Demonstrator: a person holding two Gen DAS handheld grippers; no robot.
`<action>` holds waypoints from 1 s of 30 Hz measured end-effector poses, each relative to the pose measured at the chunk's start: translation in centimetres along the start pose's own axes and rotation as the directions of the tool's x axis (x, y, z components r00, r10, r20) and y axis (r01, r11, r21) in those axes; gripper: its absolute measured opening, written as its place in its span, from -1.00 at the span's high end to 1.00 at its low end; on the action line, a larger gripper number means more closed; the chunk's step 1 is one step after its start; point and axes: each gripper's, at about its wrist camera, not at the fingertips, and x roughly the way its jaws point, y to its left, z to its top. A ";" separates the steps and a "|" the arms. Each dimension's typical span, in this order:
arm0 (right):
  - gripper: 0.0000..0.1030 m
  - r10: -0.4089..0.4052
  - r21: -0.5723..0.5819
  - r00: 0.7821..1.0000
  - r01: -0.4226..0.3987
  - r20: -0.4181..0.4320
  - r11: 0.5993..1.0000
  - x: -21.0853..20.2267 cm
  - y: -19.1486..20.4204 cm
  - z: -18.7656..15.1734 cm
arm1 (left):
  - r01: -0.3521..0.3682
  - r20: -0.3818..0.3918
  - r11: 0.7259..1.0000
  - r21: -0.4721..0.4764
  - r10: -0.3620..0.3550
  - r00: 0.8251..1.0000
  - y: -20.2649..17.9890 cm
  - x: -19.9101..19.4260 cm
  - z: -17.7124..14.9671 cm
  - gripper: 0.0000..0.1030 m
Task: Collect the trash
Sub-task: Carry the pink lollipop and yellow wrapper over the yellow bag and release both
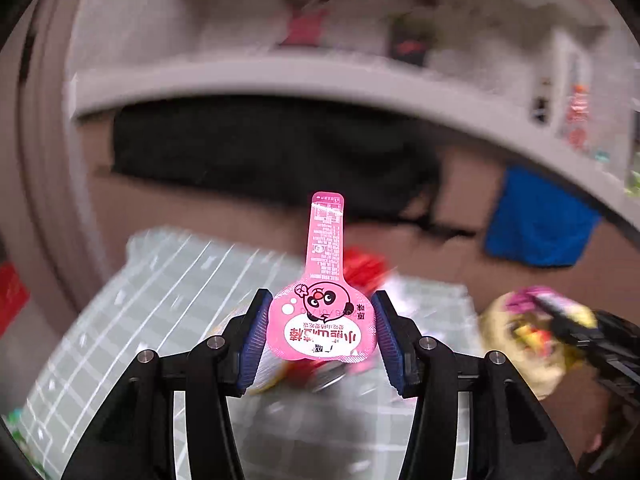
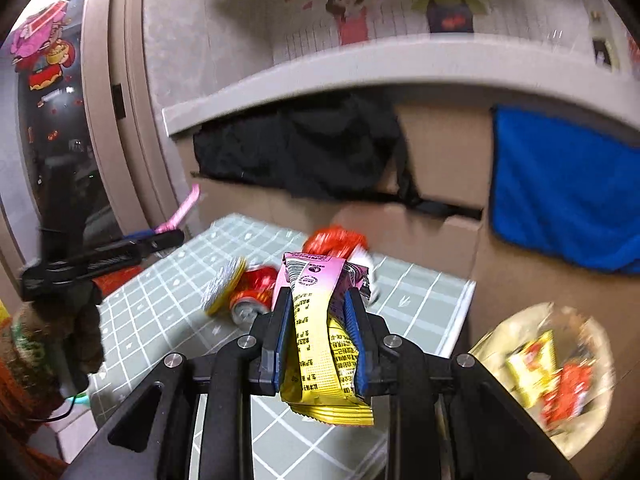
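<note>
While both hands are carrying litter clear of the table, the job is looking partly done. The left gripper is clamping a flat pink plastic packet with a cartoon face and a long neck between its blue pads, holding it above the pale green grid-patterned tabletop. The right gripper is squeezing a crumpled yellow-and-pink foil snack wrapper, its jaws nearly together on the thin foil.

Just off the right-hand end of the table, lower down, a round bin lined with a pale bag is already holding a yellow packet and some red wrappers, so earlier pieces seem to be collected. Both held items are still outside it; in my judgement the wrapper in the right gripper is the nearer of the two.

Remaining on the table are a red drink can lying on its side, a silver-and-yellow disc-like piece leaning against it, and a red-and-white crumpled wrapper near the far edge. Those three are probably waiting for further trips.
</note>
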 end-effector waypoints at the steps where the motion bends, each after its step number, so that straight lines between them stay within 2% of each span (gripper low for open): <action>1: 0.54 -0.012 -0.011 1.000 0.013 0.018 1.000 -0.7 -0.2 0.3 | 0.030 0.032 0.999 0.029 -0.031 0.999 -1.9 -0.9 0.8 0.00; 6: 0.54 -0.086 -0.039 0.990 0.090 0.109 0.995 -4.8 -2.2 1.9 | 0.127 0.111 0.984 0.125 -0.141 0.984 -8.9 -3.1 3.0 0.00; 11: 0.54 -0.180 -0.001 0.967 0.183 0.178 0.983 -9.1 -5.9 2.9 | 0.190 0.154 0.967 0.167 -0.216 0.964 -13.6 -3.1 3.4 0.00; 20: 0.54 -0.309 0.080 0.926 0.299 0.216 0.951 -13.3 -10.8 2.3 | 0.317 0.127 0.927 0.200 -0.345 0.930 -21.5 -0.9 2.7 0.00; 26: 0.54 -0.355 0.118 0.915 0.337 0.190 0.934 -13.4 -13.4 1.5 | 0.368 0.080 0.906 0.211 -0.391 0.917 -24.8 1.7 2.1 0.00; 30: 0.54 -0.371 0.139 0.913 0.350 0.171 0.926 -13.0 -14.9 1.1 | 0.380 0.054 0.904 0.199 -0.397 0.916 -25.9 3.3 1.5 0.00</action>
